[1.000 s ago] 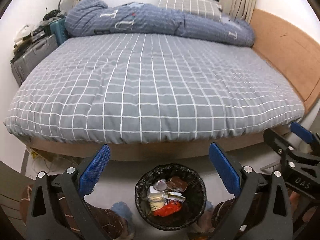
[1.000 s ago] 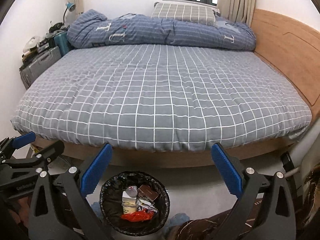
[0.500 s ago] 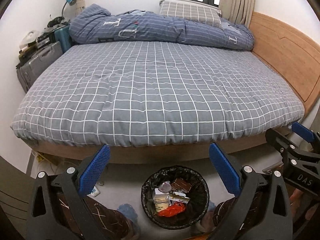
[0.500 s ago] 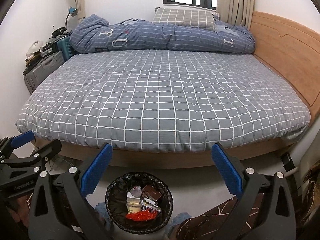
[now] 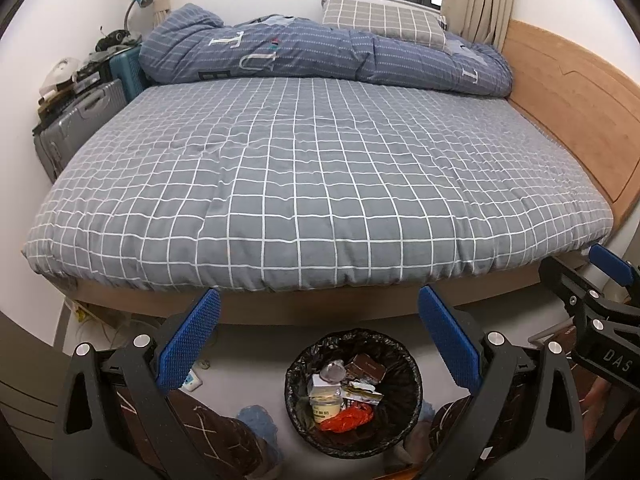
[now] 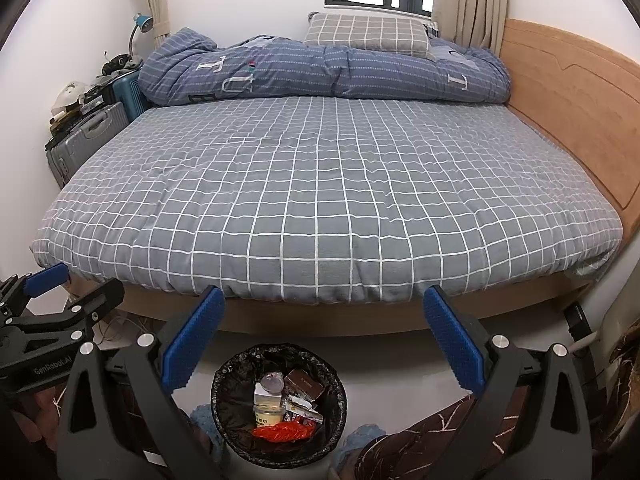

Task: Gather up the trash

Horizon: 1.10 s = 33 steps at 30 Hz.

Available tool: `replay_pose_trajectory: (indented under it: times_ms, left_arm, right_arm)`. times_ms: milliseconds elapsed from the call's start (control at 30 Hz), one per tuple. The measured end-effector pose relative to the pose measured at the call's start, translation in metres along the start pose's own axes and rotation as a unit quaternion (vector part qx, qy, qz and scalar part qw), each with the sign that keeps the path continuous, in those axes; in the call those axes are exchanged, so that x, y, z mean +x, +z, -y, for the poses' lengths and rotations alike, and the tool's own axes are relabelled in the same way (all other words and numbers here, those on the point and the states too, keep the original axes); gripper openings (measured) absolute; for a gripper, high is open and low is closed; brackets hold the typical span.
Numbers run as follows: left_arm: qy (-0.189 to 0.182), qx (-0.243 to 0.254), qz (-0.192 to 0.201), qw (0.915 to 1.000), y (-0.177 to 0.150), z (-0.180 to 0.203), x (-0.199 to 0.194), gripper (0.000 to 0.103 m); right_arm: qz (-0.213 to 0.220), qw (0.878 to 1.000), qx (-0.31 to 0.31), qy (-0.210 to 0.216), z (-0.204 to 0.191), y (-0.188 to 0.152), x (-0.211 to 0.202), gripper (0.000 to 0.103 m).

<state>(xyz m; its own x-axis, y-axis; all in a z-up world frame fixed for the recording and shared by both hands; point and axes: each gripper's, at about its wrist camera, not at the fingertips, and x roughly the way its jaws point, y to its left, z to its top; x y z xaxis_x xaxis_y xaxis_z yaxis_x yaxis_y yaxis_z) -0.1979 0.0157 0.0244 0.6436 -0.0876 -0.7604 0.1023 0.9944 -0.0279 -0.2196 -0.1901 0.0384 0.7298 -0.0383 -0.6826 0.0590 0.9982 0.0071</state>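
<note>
A round bin with a black liner (image 5: 304, 360) stands on the floor by the foot of the bed; it also shows in the right wrist view (image 6: 224, 384). It holds trash: a red wrapper (image 5: 346, 420), a small jar (image 5: 325, 402), a brown packet (image 5: 366, 368) and other bits. My left gripper (image 5: 318, 340) is open and empty above the bin. My right gripper (image 6: 322, 338) is open and empty, above and right of the bin. Each gripper shows at the edge of the other's view.
A bed with a grey checked cover (image 5: 320, 184) fills the room ahead, with a blue duvet (image 5: 320, 56) and pillow at the back. Suitcases (image 5: 80, 120) stand at its left, a wooden headboard (image 5: 572, 108) at its right. My legs and slippers flank the bin.
Both grippers have risen and tilted up a little, so the bed sits lower in view and the window shows. The bin has shifted slightly right. Both grippers stay open.
</note>
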Motion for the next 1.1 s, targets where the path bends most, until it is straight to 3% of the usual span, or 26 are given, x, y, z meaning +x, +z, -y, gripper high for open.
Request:
replay_pose_trajectory:
  times_ms: [933, 1100]
  left_arm:
    - [0.006, -0.001, -0.002, 1.0000, -0.0008, -0.0032, 0.0024, 0.097]
    - [0.022, 0.004, 0.007, 0.9997, -0.0027, -0.0018, 0.0010, 0.097]
  right_arm:
    - [0.003, 1.000, 0.001, 0.003, 0.0026, -0.0005, 0.0025, 0.095]
    - [0.003, 1.000, 0.001, 0.004, 0.0025, -0.0009, 0.0024, 0.095]
